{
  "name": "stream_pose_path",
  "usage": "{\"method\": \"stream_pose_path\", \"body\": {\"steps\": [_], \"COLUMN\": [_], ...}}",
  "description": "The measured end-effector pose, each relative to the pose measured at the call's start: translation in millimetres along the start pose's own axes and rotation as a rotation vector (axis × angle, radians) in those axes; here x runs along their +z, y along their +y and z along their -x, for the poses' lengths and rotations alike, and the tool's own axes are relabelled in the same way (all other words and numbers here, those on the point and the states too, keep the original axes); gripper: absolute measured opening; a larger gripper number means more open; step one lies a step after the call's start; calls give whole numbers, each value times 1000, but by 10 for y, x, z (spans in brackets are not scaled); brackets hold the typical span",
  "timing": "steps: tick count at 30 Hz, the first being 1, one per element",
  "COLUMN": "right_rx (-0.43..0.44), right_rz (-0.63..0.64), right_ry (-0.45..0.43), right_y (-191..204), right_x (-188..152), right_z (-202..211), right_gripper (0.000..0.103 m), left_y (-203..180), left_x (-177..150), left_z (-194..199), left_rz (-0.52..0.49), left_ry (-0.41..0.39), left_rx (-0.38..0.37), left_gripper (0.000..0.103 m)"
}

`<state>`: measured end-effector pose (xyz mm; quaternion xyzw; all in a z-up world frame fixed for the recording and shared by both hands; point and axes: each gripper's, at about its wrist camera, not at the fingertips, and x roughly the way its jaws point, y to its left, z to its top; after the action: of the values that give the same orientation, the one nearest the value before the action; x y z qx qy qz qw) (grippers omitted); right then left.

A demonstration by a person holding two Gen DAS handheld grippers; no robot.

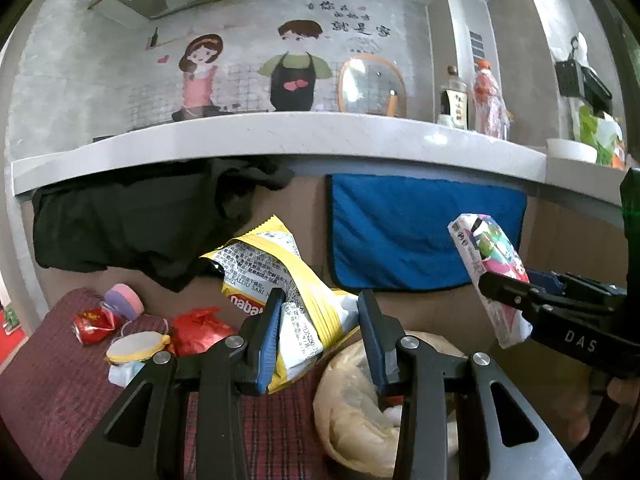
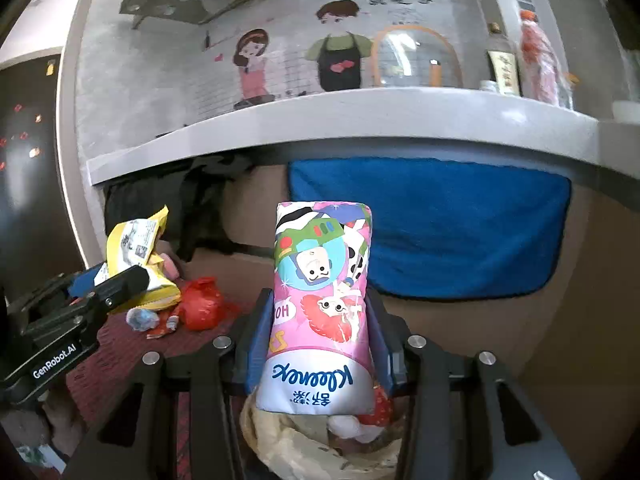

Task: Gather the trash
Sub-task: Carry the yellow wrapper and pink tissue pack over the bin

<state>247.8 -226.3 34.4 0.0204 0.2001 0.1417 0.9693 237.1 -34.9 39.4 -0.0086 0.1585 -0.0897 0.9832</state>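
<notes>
Right gripper [image 2: 320,320]: clamped on tissue pack [image 2: 320,300], above the bin bag [image 2: 288,444], apparently for dropping.
Left gripper [image 1: 318,332]: pinching yellow wrapper [image 1: 280,276] likewise.

One yellow snack bag [image 1: 280,276], one tissue pack [image 2: 320,300], two bottles [image 1: 454,98], two hanging cloths [image 1: 424,232].

Grey stone counter [image 1: 280,136]: the landmark.
- Wall mural of two cartoon figures [image 1: 248,68], behind the counter.
- Orange-rimmed glass lid [image 1: 370,86], propped upright on the counter against the wall.
- Two bottles [image 1: 472,96], on the counter right of the lid.
- Blue towel [image 1: 424,228], hanging below the counter's edge.
- Black cloth [image 1: 132,224], below the counter, left of the towel.
</notes>
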Motion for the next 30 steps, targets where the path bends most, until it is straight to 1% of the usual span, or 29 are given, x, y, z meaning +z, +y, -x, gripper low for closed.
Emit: {"method": "stream_pose_path", "body": {"steps": [7, 14, 21, 30], "right_rx": [-6, -10, -21, -27], "right_rz": [-37, -47, -41, -50], "right_ry": [12, 31, 60, 96], "right_y": [-155, -225, -234, -267], "right_x": [-118, -189, -311, -478], "right_z": [-54, -134, -247, -385], "right_gripper": [41, 41, 41, 41], "left_y": [-107, -165, -198, -214], "left_x": [-115, -302, -375, -505], "left_z": [-184, -379, -475, -637], "left_rz": [12, 21, 24, 23], "left_ry": [37, 99, 115, 159], "left_rx": [-21, -45, -59, -70], "left_gripper": [38, 38, 38, 38]}}
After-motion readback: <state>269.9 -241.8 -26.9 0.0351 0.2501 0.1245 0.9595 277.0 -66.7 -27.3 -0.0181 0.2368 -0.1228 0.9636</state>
